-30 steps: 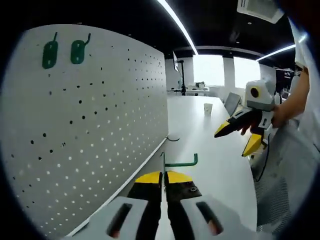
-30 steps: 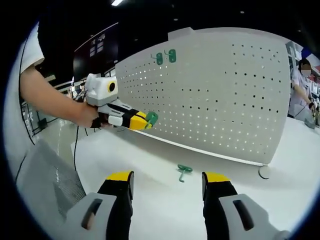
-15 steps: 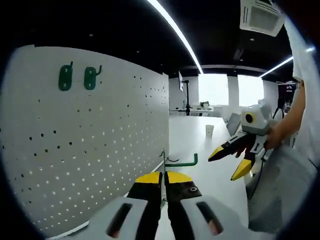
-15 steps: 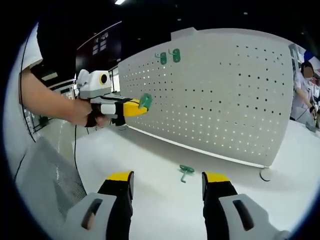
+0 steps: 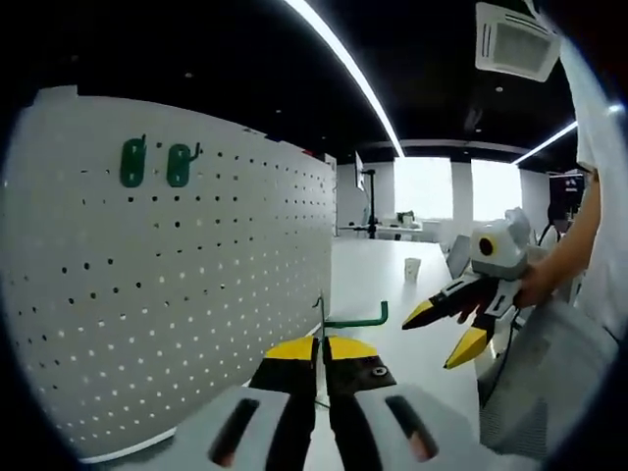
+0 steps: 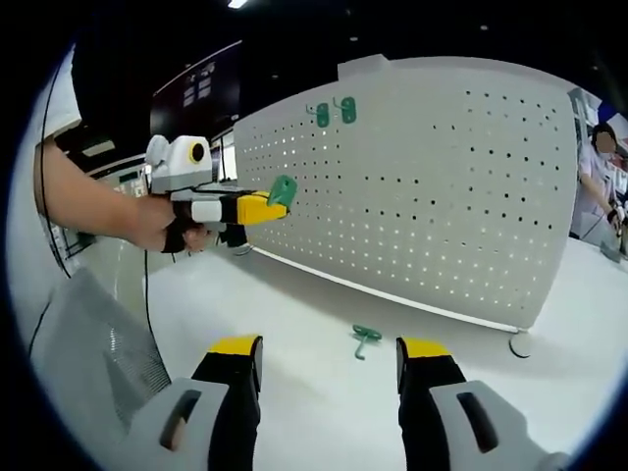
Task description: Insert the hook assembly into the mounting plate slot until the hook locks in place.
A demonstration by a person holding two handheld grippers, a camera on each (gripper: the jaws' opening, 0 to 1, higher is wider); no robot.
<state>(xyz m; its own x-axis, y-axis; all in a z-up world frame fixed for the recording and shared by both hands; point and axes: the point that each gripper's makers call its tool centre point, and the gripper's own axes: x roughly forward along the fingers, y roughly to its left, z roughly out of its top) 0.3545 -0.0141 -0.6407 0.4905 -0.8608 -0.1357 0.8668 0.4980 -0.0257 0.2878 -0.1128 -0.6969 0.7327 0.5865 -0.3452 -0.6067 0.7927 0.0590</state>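
My left gripper (image 5: 321, 343) is shut on a green hook (image 5: 358, 319), whose thin rod sticks out past the yellow jaws to the right. The white pegboard (image 5: 177, 294) stands close on the left, with two green hooks (image 5: 155, 163) mounted near its top. In the right gripper view the left gripper (image 6: 278, 202) holds its green hook (image 6: 285, 188) in the air just before the pegboard (image 6: 442, 196), below the two mounted hooks (image 6: 332, 112). Another green hook (image 6: 365, 337) lies on the table. My right gripper (image 6: 329, 358) stands open above the table with nothing in it; it also appears as the right gripper (image 5: 429, 341).
The white table (image 6: 294, 304) runs along the pegboard's foot. A paper cup (image 5: 412, 265) stands far down it. A round white foot (image 6: 520, 342) sits at the pegboard's right corner. A person (image 6: 599, 162) stands at the far right. A grey mesh chair back (image 6: 88, 363) is at the lower left.
The left gripper has risen with its green hook, from near the table up in front of the pegboard. The right gripper has hardly moved and stays open.
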